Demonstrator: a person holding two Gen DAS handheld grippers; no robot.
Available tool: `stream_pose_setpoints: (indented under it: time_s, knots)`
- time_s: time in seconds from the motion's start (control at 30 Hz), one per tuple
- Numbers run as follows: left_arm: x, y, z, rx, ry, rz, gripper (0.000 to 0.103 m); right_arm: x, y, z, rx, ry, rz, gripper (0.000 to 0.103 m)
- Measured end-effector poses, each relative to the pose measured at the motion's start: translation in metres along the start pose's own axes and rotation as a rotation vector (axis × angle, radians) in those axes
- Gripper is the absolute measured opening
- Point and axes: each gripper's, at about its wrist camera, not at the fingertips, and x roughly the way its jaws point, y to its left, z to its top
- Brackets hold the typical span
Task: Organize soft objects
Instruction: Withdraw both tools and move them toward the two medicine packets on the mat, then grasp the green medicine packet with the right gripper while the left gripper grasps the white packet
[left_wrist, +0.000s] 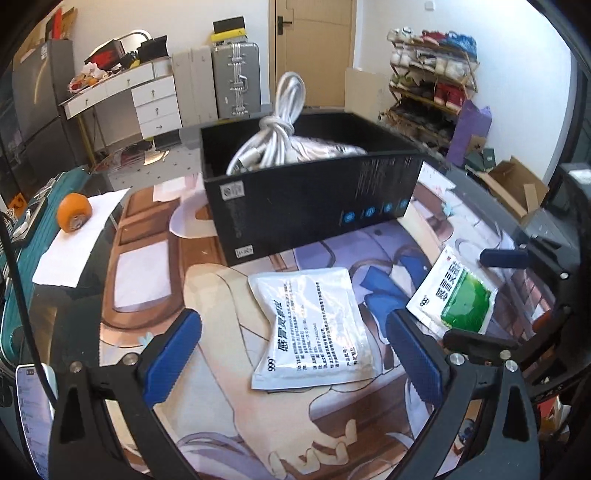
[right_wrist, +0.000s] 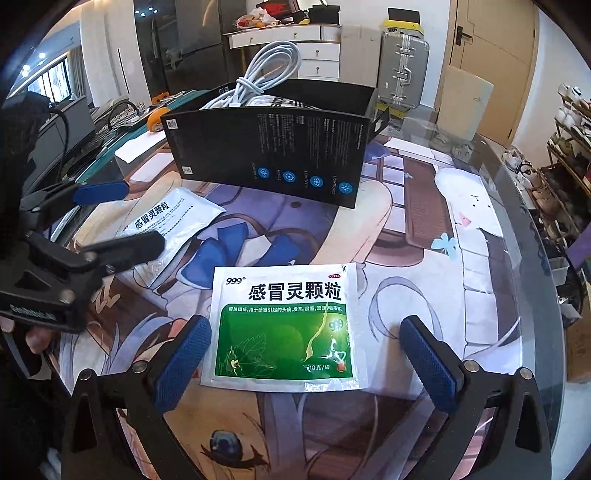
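left claw (left_wrist: 291, 354) spread over white sachet (left_wrist: 314, 328) | right claw (right_wrist: 306, 365) spread over green sachet (right_wrist: 284, 325) | black box (left_wrist: 310, 192) holds white cable (left_wrist: 273, 136) and a pouch | 2 sachets left on worktop (right_wrist: 424, 229)

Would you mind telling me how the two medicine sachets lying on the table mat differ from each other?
The left sachet shows its plain white back, covered in small black print; the right sachet shows its front, with a large green panel and bold title. The left sachet lies between the open left claw; the right sachet lies between the open right claw. Both lie flat on the mat, outside the black box, and carry the 999 brand.
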Motion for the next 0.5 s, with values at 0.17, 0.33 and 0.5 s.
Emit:
stream_pose_setpoints:
  time_s: [0.17,0.33,0.5]
  knots:
    - [0.009,-0.002,0.001,0.006,0.039,0.030,0.100,0.001,0.001,0.001,0.001,-0.006,-0.003,0.102]
    - [0.016,-0.001,0.001,0.006,0.074,0.041,0.099,0.000,0.006,0.000,-0.011,-0.008,0.003,0.102]
    - [0.017,0.001,0.001,-0.001,0.078,0.036,0.101,-0.001,0.009,0.000,-0.013,-0.020,0.000,0.101]
